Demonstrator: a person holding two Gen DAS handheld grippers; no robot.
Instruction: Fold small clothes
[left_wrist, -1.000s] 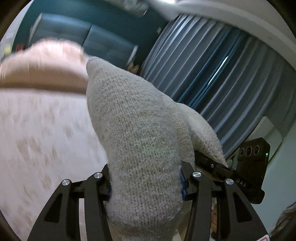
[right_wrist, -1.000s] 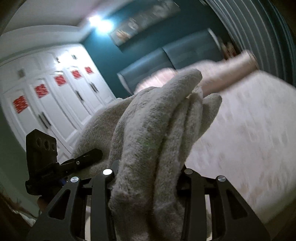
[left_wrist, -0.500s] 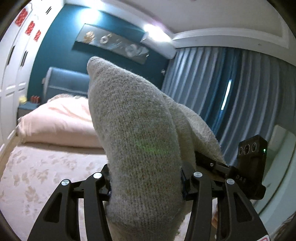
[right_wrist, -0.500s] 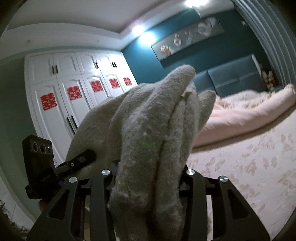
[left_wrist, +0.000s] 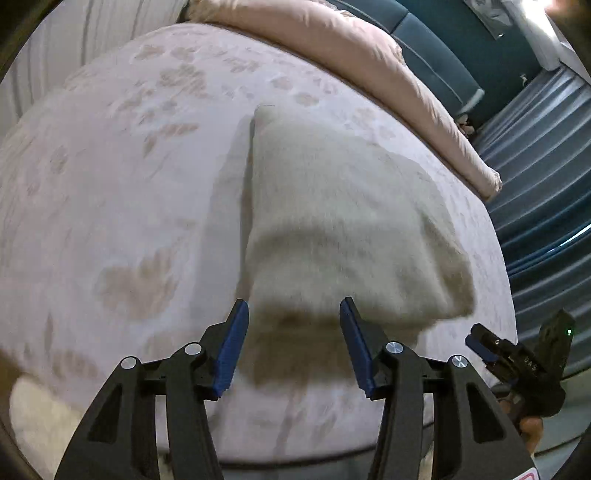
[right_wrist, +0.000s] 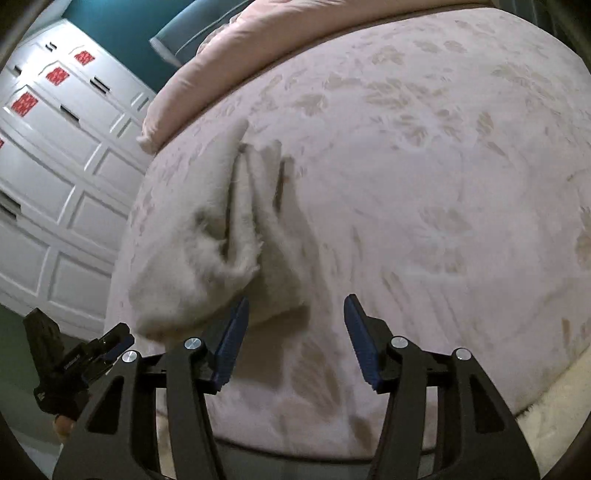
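— Where does the knit garment lie?

— The folded beige knit garment (left_wrist: 343, 221) rests on the bed (left_wrist: 110, 184), on its pale leaf-patterned cover, just ahead of the left tool (left_wrist: 293, 317). Its near, rounded edge sits right beyond the blue fingertips (left_wrist: 236, 325), apart from them as far as the blurred view shows.

— And the tools?

— Both spread wide, gripping nothing. From the right wrist, the garment (right_wrist: 221, 251) lies ahead and to the left of the right tool (right_wrist: 295, 314), its stacked layers showing — the tool's left pad (right_wrist: 232, 325) overlaps its near corner in view; contact cannot be told.

— What else is in frame?

— A pink duvet (left_wrist: 351, 48) along the far side of the bed, white wardrobe doors (right_wrist: 55, 166) and blue curtains (left_wrist: 535, 155).
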